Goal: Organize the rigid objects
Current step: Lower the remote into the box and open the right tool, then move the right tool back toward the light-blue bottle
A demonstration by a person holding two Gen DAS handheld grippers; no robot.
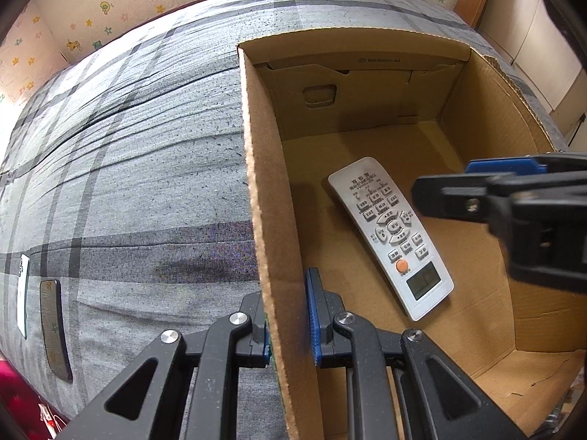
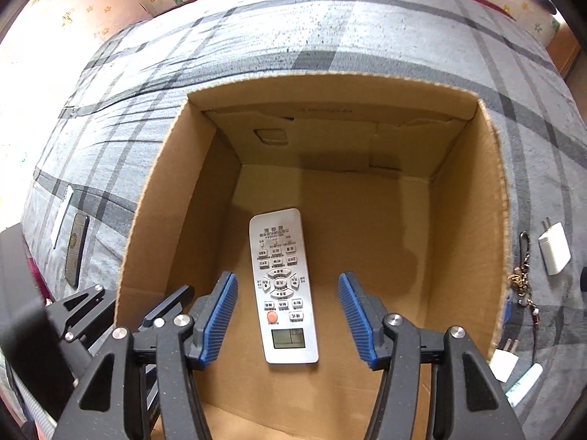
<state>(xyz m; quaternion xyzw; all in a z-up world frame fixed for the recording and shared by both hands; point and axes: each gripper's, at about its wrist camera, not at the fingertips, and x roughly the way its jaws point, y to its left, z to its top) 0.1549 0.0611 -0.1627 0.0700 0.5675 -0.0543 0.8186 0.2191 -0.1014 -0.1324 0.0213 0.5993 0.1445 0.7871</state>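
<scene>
The right gripper hangs over an open cardboard box on a grey plaid bed, its jaws apart and nothing between the pads. A white remote lies flat on the box floor, display end towards six o'clock. At three o'clock, outside the box, lie a white charger and a keychain; at nine o'clock, two phones

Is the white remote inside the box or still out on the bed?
Inside. The remote lies flat, buttons up, on the floor of the open cardboard box, below the right claw, whose open pads do not touch it.
</scene>
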